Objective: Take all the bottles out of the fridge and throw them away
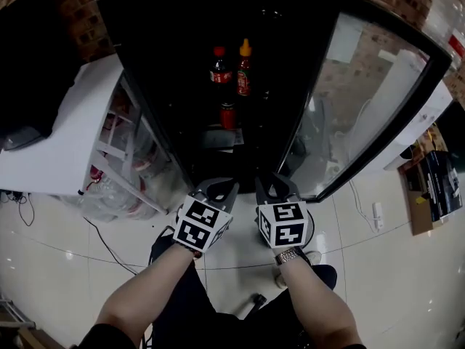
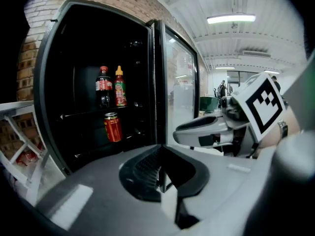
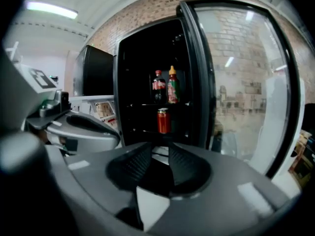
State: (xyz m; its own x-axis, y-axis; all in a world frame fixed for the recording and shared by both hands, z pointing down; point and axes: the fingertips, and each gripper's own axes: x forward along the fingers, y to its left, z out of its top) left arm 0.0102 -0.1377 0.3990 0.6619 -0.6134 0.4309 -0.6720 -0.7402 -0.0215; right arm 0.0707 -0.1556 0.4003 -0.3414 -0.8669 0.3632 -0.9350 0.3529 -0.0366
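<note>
open fridge [image 1: 167, 71], cola bottle [image 1: 220, 66], sauce bottle [image 1: 244, 70], can [image 1: 228, 115], right gripper [image 3: 160, 151] empty

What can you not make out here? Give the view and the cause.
1. Label print on the cola bottle and sauce bottle: too small in every view.
2. Lower shelves of the fridge, head view: too dark to tell if more bottles stand there.
3. Brand on the red can, left gripper view: too small.
</note>
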